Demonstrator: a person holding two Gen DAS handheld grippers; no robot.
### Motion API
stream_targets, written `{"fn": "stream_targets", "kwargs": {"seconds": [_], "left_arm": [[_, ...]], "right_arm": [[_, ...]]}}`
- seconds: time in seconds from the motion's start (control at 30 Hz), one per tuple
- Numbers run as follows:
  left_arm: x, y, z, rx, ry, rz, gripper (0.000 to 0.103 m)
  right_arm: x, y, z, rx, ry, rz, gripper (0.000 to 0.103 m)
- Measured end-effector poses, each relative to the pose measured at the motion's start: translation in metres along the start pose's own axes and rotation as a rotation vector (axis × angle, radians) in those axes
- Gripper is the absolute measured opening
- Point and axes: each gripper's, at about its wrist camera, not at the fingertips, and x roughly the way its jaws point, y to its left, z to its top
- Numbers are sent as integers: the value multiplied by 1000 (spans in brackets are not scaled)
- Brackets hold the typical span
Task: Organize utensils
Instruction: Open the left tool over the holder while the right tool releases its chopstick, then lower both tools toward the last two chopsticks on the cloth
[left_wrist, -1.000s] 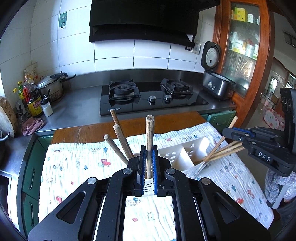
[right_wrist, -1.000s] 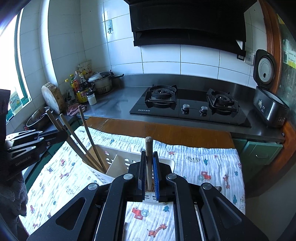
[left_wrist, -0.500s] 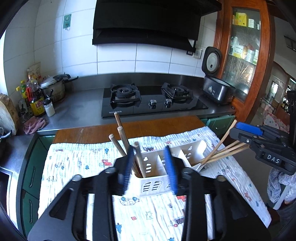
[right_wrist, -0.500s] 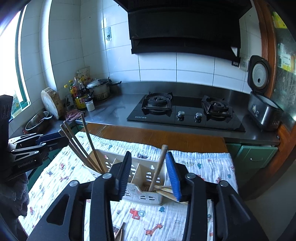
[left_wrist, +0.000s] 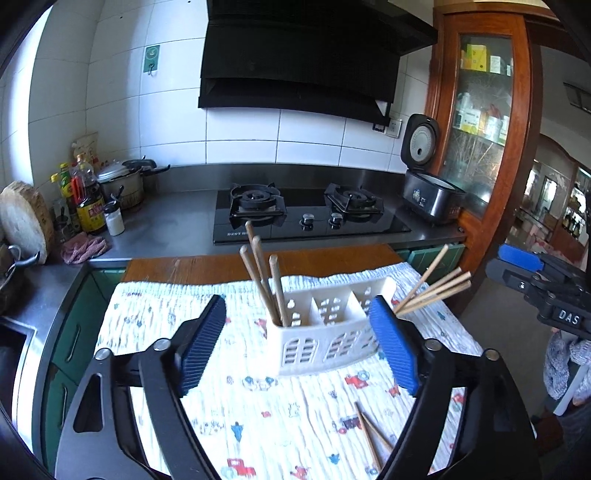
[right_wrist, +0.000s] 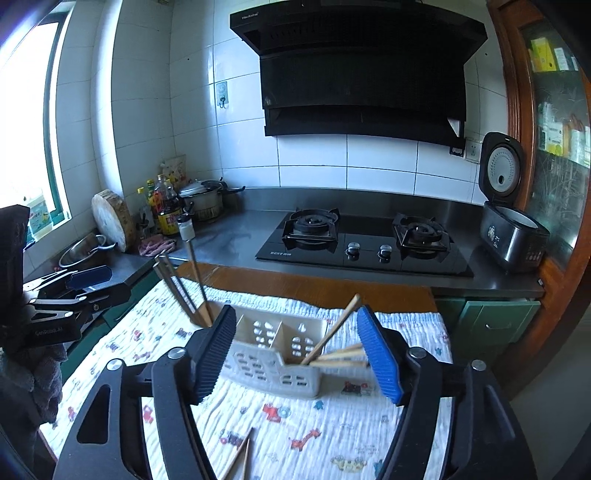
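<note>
Both grippers have let go of the chopsticks they pinched a second ago and pulled back from the white utensil caddy (left_wrist: 325, 332). The left gripper (left_wrist: 301, 343) has its blue pads spreading wide with nothing pressed between them; the caddy only shows through the gap, farther off. The right gripper (right_wrist: 297, 354) is likewise opening, its pads clear of everything, the caddy (right_wrist: 269, 365) visible beyond them.

The caddy sits on a printed cloth (left_wrist: 258, 417) spread over a wooden table (left_wrist: 192, 264), its long axis running across the left camera's view, with three compartments in a row. In its left end compartment a bundle of chopsticks (left_wrist: 264, 280) stands nearly upright, tips down, leaning slightly to the left. In the right end compartment a second bundle (left_wrist: 432, 288) leans steeply outward to the right, over the caddy's end wall; in the right wrist view this bundle (right_wrist: 332, 350) lies low, with one stick angled higher. The middle compartment looks unfilled.

Two loose chopsticks (left_wrist: 369, 439) lie flat on the cloth on the near side of the caddy, crossing at their far ends.

Open cloth stretches to the left of the caddy and in front of it. The table's right edge lies close to the leaning bundle. Behind the table runs a steel counter with a gas hob (left_wrist: 310, 214).
</note>
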Motion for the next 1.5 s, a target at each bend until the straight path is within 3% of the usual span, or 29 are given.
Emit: {"fn": "stream_targets", "kwargs": {"seconds": [0.4, 0.6, 1.0, 1.17, 1.5], "left_arm": [[-29, 2, -73, -8, 25, 36, 88], [-35, 7, -110, -31, 70, 60, 89], [-31, 19, -173, -107, 166, 94, 94], [-31, 20, -191, -98, 186, 151, 95], [-33, 31, -209, -152, 217, 165, 95]], "right_arm": [[-26, 26, -89, -16, 93, 61, 70], [-28, 39, -143, -36, 158, 53, 70], [-26, 49, -231, 45, 292, 67, 74], [-24, 59, -251, 22, 325, 52, 81], [-19, 71, -271, -5, 366, 43, 80]]}}
